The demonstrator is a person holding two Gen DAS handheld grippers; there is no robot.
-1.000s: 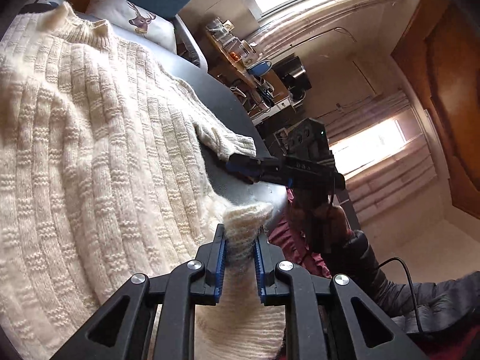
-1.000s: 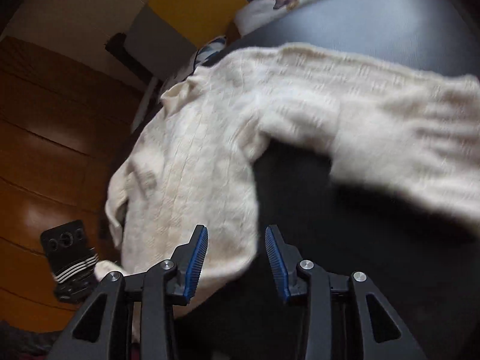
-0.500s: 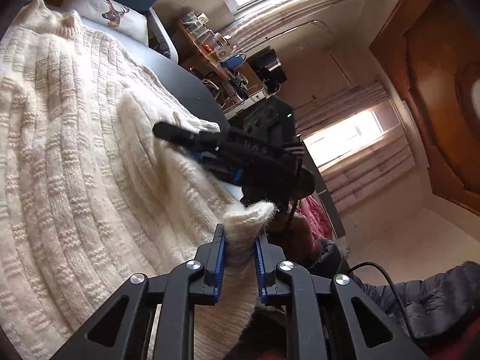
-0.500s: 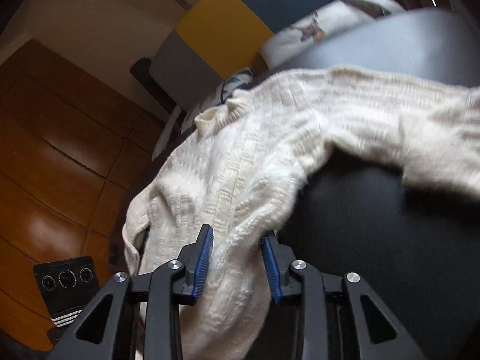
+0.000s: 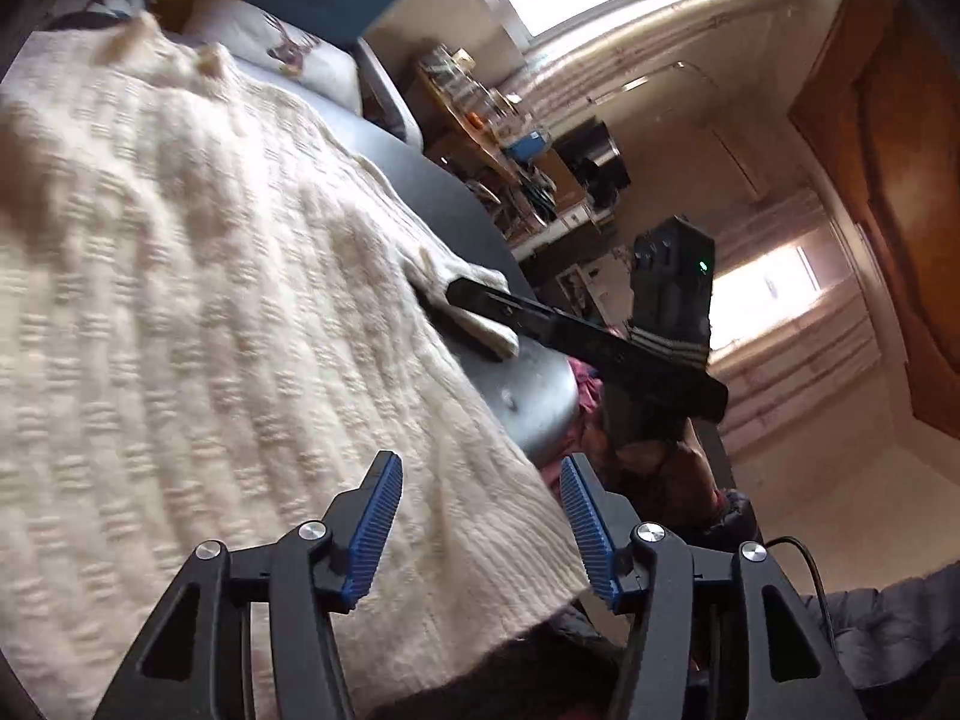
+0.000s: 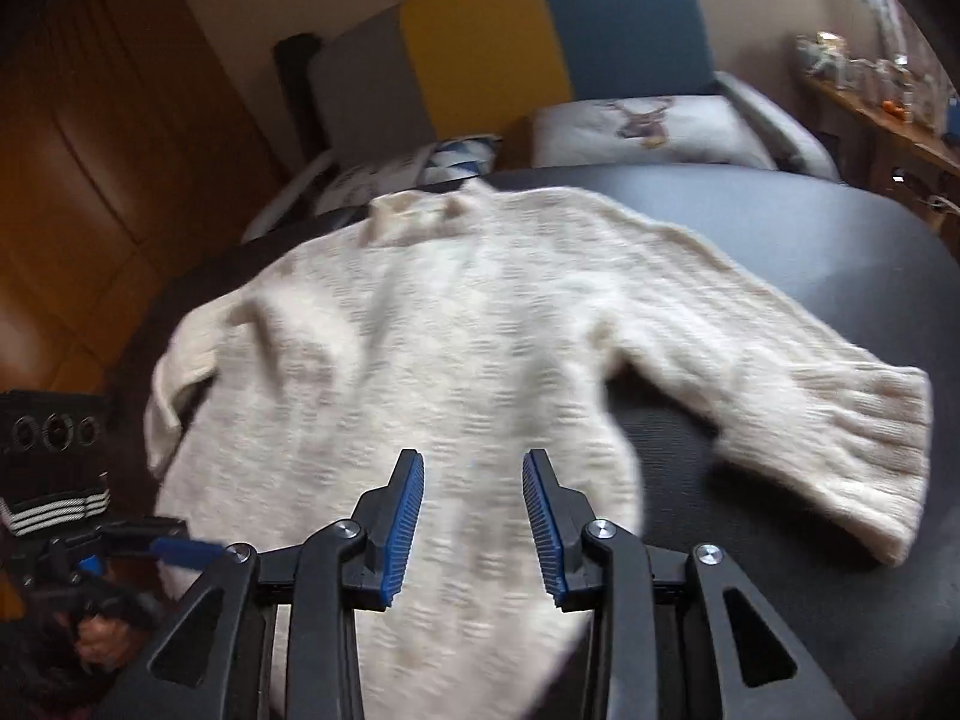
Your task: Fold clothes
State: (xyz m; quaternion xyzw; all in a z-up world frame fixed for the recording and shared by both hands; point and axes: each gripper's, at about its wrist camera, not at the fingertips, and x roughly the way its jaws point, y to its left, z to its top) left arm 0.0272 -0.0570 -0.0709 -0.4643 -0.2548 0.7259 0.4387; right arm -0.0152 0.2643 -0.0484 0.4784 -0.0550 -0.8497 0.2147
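Black and smooth, the round table [image 6: 840, 252] carries the whole scene; a cream knitted sweater [image 6: 456, 324] lies spread flat across it, collar toward the far edge, hem toward the near edge, one sleeve [image 6: 798, 396] stretched out on the bare tabletop to the right with its ribbed cuff lying flat; the other sleeve is bunched at the sweater's left side near the table's rim. Behind the table stands a chair [image 6: 510, 54] with a back in grey, yellow and blue panels; a pale cushion [image 6: 648, 120] printed with a deer sits on its seat; a wooden sideboard [image 6: 888, 114] cluttered with small jars runs along the wall to the right, and brown wood panelling [image 6: 90, 150] fills the left. The right gripper [image 6: 474, 510] hangs over the sweater's lower body with its blue-padded jaws parted and nothing between them. The left gripper [image 5: 480, 516] sits above the hem near the table edge, its jaws spread wide and empty; in its view the right gripper's black fingers reach in over the sleeve cuff [image 5: 480, 306], partly covering it, though whether they touch the knit cannot be told. A person's hand [image 6: 102, 636] grips the left tool's handle at the lower left; both views are blurred by motion.
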